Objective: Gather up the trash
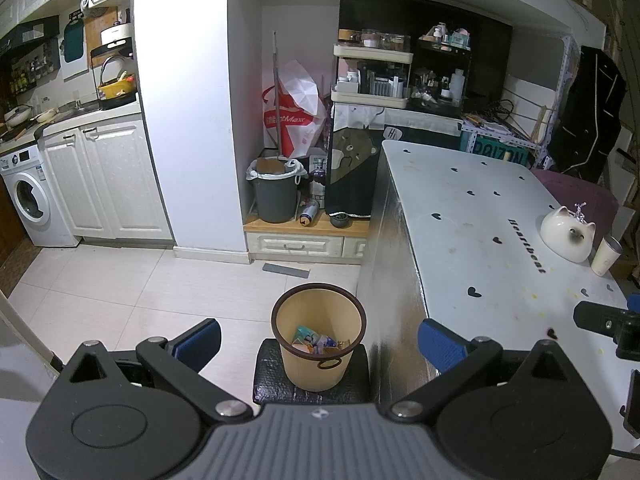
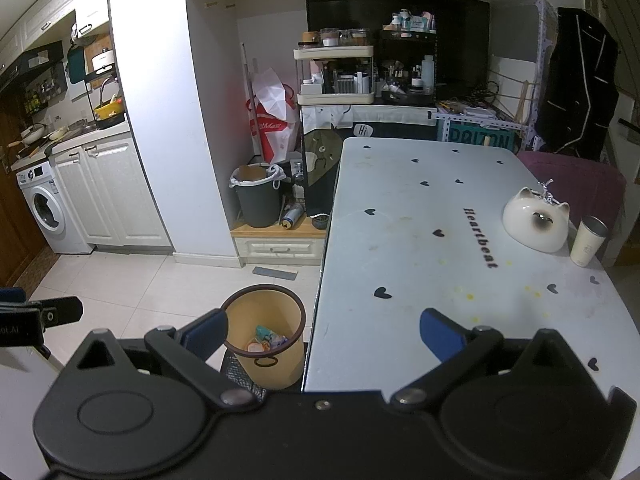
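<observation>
A tan wastebasket (image 1: 318,340) with a dark rim stands on a black stool (image 1: 272,380) beside the white table (image 1: 480,240). Crumpled wrappers (image 1: 318,342) lie at its bottom. My left gripper (image 1: 320,344) is open, and the basket sits between its blue pads (image 1: 200,342) in that view, further off. In the right wrist view the same wastebasket (image 2: 266,336) shows at lower left with trash (image 2: 268,340) inside. My right gripper (image 2: 324,338) is open over the table's near edge (image 2: 400,280), holding nothing.
On the table's right side stand a white cat-shaped ornament (image 2: 536,220) and a tumbler (image 2: 588,242). A grey lined bin (image 1: 276,194) sits on a low drawer platform against the wall. Kitchen cabinets and a washing machine (image 1: 30,198) are at the left. Pale tiled floor (image 1: 120,292) lies between.
</observation>
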Demonstrator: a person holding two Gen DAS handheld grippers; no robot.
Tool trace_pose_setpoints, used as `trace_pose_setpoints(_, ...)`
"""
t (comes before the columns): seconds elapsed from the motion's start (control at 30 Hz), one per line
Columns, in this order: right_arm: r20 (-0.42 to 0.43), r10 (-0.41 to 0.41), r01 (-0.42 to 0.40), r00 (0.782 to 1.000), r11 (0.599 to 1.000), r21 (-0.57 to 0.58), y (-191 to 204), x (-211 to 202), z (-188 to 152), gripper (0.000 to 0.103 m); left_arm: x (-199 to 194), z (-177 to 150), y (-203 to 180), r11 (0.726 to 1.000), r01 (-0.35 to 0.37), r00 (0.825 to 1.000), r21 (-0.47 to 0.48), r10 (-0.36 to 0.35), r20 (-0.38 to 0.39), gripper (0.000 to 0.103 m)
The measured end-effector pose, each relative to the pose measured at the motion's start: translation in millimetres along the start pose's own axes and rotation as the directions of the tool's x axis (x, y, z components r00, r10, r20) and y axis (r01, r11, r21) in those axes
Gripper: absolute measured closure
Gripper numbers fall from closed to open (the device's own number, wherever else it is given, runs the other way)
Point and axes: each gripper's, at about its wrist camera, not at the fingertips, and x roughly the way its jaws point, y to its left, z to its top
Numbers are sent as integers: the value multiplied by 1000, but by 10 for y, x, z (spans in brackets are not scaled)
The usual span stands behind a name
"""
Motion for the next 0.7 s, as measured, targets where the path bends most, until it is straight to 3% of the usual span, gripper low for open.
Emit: trace_pose_setpoints(0.7,0,1,-1,1000,1000,-6,-38,28,18,0,11,19,-9,1000,-2,1000,4,2,2,0)
